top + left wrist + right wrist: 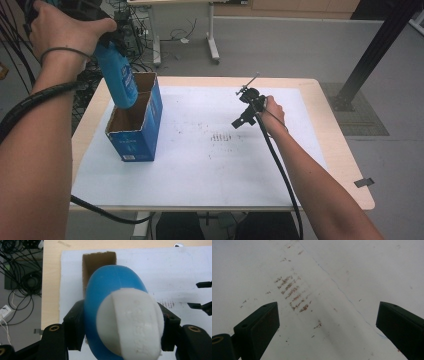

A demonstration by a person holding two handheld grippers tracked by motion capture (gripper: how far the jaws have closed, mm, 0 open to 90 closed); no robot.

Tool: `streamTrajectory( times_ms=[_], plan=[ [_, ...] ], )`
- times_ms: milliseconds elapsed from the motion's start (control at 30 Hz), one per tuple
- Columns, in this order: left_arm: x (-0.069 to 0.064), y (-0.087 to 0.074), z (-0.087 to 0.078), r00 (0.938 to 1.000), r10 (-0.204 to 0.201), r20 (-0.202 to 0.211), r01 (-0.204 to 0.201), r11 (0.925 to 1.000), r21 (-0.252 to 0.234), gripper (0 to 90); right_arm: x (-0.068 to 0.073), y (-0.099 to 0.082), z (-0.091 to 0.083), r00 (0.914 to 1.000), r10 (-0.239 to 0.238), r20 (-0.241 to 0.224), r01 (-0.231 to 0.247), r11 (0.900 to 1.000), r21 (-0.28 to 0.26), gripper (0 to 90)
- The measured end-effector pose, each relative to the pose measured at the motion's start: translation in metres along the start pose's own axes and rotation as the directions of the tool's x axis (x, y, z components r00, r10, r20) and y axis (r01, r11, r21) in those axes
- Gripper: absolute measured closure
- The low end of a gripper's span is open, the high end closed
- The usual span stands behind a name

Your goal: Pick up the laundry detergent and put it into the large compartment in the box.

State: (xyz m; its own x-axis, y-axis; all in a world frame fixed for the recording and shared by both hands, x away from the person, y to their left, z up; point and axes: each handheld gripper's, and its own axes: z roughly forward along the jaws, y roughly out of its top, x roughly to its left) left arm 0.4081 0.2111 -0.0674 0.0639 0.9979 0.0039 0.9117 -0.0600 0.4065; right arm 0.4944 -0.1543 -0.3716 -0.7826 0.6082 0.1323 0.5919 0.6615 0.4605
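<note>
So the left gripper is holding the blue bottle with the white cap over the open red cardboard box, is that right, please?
Not quite: the cardboard box is blue, not red, as the high view shows. The rest stands: the left gripper has its jaws shut on the blue bottle with the white cap, over the box's open top.

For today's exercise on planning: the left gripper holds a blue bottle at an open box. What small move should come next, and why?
Probably ease the blue bottle straight down: the left gripper clamps it with its base already at the open box mouth, not yet fully inside.

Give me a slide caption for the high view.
Left gripper lowers a blue bottle into an open cardboard box; right gripper waits, open.
</note>
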Motion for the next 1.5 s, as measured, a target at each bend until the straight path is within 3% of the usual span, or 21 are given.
streamTrajectory(
  times_ms=[533,1200,1500],
  plan=[
    [0.018,-0.007,0.039,0.9998,-0.014,0.011,0.014,0.9997,0.021,37.7,-0.003,-0.002,0.003,1.0,0.006,0.002,-0.006,0.9999,0.013,4.2],
    [0.014,-0.018,0.083,1.0,0.006,0.0,-0.006,0.9984,0.055,37.7,-0.005,-0.004,0.003,1.0,0.01,-0.001,-0.01,0.9999,0.014,4.2],
    [0.02,-0.024,0.099,0.9998,-0.005,0.019,0.004,0.9976,0.07,37.7,-0.006,-0.006,0.002,0.9999,0.013,-0.003,-0.013,0.9998,0.013,4.2]
  ],
)
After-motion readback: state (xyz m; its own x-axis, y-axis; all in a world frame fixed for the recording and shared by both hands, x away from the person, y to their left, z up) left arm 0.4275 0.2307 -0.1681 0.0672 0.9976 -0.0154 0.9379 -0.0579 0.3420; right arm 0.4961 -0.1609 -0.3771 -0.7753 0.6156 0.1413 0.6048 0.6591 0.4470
